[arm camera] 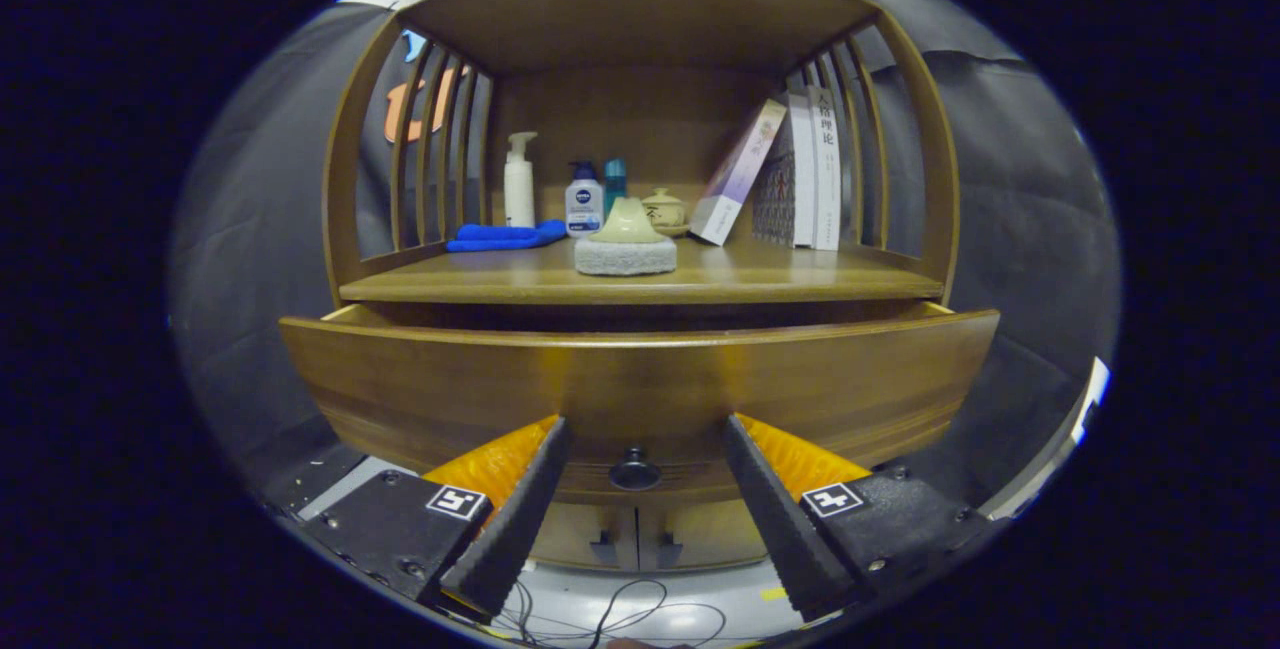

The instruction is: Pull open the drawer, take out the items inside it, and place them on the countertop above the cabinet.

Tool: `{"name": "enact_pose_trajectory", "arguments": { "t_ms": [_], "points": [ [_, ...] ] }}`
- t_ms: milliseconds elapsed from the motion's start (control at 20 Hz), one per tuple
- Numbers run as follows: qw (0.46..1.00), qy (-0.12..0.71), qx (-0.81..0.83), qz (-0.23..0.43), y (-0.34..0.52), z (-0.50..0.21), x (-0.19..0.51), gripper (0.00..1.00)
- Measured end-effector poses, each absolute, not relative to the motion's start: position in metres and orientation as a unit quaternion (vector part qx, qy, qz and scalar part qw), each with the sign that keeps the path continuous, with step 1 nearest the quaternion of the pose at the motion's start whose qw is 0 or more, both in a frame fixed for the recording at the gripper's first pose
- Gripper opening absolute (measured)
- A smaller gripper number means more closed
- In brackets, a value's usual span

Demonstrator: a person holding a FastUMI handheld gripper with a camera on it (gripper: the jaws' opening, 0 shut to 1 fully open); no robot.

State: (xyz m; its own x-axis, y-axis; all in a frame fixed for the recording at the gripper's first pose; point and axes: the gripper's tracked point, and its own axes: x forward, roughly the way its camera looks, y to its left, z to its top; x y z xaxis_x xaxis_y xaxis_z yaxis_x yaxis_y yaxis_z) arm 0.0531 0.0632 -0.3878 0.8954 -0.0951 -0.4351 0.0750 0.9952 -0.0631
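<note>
Your drawer (640, 384) sits pulled out a little from the cabinet (640, 39), its curved wooden front facing you; a dark gap shows between its top edge and the shelf above. You can't see what's inside from this angle. Its round dark knob (635, 471) is low on the front, centred, right between your fingers.

Your gripper (640, 449) is spread wide: the left finger (515, 514) and right finger (775, 519) stand on either side of the knob, apart from it, pinching nothing. Tips are close to the drawer front; can't tell if they touch it. Orange padding shows behind each black ribbed pad.

Countertop (800, 279) above the drawer is the cabinet's open shelf. Near its front edge, centre: a grey scrub pad with a pale green handle (626, 241). Behind it, a small lidded ceramic pot (665, 211). Left of that: a teal bottle (614, 181), a white-and-blue pump bottle (583, 199), then a taller white pump bottle (518, 181). A folded blue cloth (505, 236) lies flat in front of the white bottle, by the left slats. On the right: one book leaning (738, 174) against upright books (810, 169) by the right slats.

Below the drawer, two lower cabinet doors (635, 537) are shut. Cables (620, 614) lie on the floor under your fingers.
</note>
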Motion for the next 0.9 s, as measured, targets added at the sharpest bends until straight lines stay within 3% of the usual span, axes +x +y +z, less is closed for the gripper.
{"name": "enact_pose_trajectory", "arguments": {
  "t_ms": [900],
  "points": [
    [0.974,0.211,-0.060,-0.052,0.058,-0.399,0.105,1.00]
  ]
}}
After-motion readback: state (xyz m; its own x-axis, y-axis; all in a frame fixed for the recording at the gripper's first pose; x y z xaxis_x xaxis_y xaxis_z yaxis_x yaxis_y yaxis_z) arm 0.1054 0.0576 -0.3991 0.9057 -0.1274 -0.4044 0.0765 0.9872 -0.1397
